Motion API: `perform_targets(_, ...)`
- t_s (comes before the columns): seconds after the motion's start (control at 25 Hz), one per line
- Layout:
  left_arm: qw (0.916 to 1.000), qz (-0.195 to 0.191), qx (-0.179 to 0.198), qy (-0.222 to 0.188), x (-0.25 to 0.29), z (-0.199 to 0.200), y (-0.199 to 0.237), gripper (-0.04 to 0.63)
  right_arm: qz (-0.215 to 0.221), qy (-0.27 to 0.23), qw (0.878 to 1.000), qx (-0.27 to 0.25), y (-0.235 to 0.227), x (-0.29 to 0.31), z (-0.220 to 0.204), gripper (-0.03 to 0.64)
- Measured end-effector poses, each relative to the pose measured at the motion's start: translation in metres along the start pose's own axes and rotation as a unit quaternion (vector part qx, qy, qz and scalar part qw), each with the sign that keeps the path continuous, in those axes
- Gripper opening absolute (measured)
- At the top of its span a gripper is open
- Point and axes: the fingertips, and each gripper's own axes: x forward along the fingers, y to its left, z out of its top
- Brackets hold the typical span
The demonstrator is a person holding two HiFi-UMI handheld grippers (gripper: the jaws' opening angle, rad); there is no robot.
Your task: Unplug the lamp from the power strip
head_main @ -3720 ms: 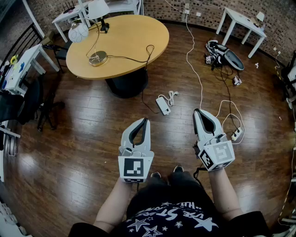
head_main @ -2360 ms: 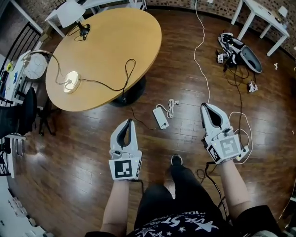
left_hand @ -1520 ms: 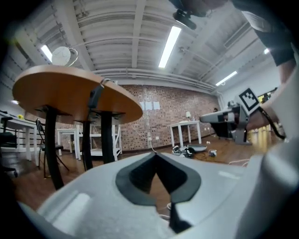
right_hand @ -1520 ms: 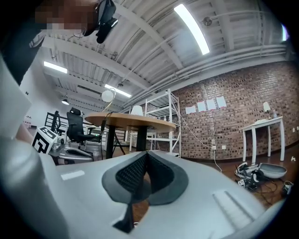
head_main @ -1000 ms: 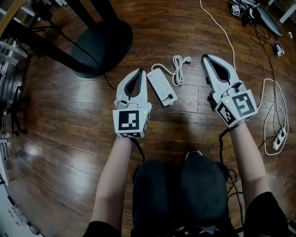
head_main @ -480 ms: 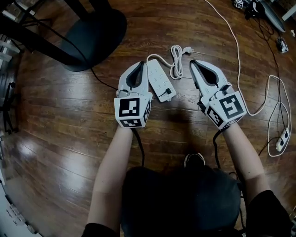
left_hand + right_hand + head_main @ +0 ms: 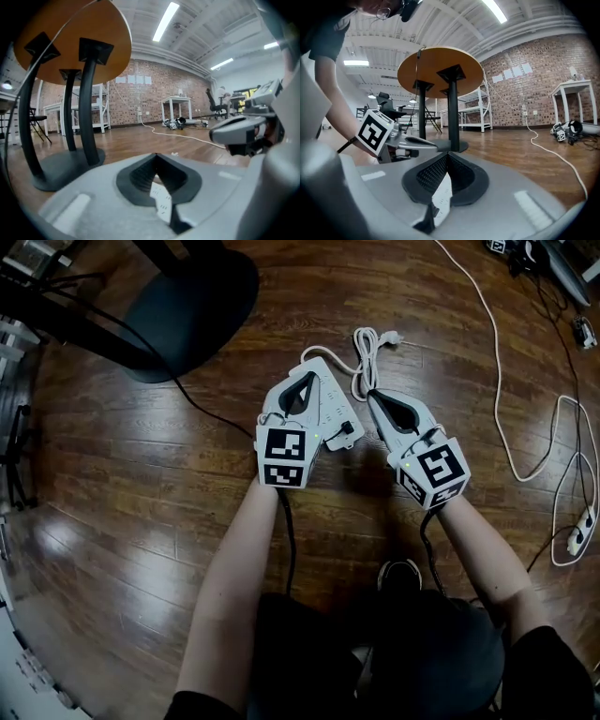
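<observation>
We see dark wood floor [image 7: 141, 502]. White power strip [image 7: 334, 402] lies between left gripper [image 7: 306, 381] and right gripper [image 7: 373, 397]. Coiled white cord [image 7: 362, 351] just ahead of both, black table base [image 7: 187, 306] well left, white cable [image 7: 497, 381] well right.

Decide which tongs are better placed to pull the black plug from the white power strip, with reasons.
Probably the right: the right tongs lie beside the black plug, while the left tongs overlie the power strip, suited to steadying it.

The power strip [image 7: 336, 409] is white, and its cord [image 7: 364, 348] is white too. The floor [image 7: 141, 502] is dark brown wood. The left gripper [image 7: 308, 375] and right gripper [image 7: 369, 396] are pale grey with black-and-white square markings.
</observation>
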Motion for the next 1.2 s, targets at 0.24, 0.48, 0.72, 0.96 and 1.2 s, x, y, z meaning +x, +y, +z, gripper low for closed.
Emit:
perform_targets(0.24,0.998,-0.006,-0.019,0.061,0.015,-0.044,-0.003,0.003,0.024,0.038,0.999,0.013,0.014,0.001,-0.045,0.009)
perform_targets(0.48,0.9906,-0.032,0.003,0.133,0.021,-0.091,-0.02,0.003,0.05,0.08,0.995,-0.013,0.029,-0.003,-0.078,0.011)
perform_targets(0.72,0.9868,-0.044,0.007,0.156,0.027,-0.113,-0.028,0.003,0.071,0.112,0.991,-0.024,0.042,0.002,-0.101,0.055)
perform_targets(0.96,0.9787,-0.059,0.025,0.195,0.027,-0.133,-0.04,0.003,0.086,0.156,0.983,-0.046,0.051,0.015,-0.128,0.115)
perform_targets(1.2,0.977,-0.061,0.024,0.203,0.03,-0.137,-0.042,0.003,0.083,0.189,0.974,-0.093,0.05,0.026,-0.138,0.128)
